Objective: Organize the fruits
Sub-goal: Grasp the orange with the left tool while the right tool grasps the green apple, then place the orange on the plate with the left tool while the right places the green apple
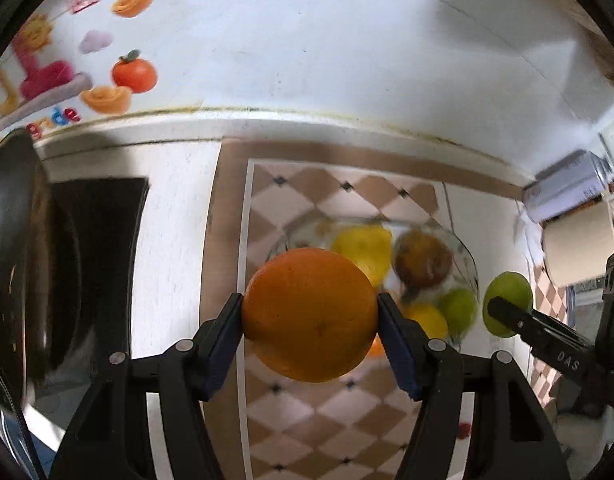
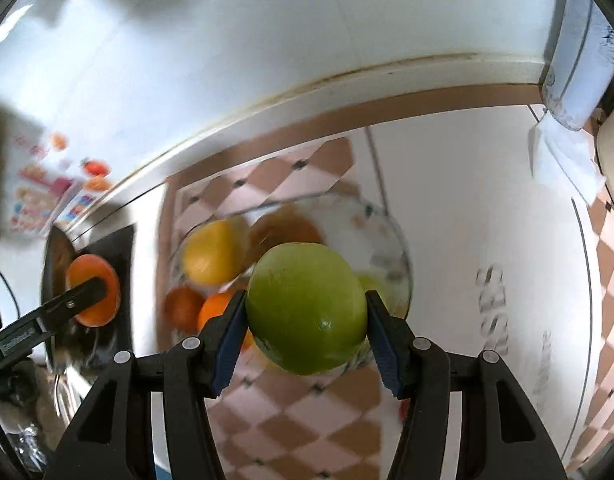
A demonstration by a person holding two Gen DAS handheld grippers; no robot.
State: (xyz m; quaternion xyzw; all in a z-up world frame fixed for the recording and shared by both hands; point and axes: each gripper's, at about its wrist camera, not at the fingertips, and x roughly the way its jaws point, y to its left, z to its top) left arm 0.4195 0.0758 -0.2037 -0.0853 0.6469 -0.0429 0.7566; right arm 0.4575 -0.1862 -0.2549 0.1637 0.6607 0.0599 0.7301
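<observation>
The left wrist view shows the left tool (image 1: 310, 316) at lower centre, its blue pads pressed on either side of an orange (image 1: 310, 314) held clear of the checkered surface (image 1: 307, 412). Beyond it, a glass bowl (image 1: 469, 264) holds blurred yellow, green and brown fruit. At the right edge, the right tool (image 1: 503, 312) grips a green apple (image 1: 509, 286). In the right wrist view that apple (image 2: 306, 308) sits clamped between the pads at centre, above the bowl (image 2: 403, 264).
</observation>
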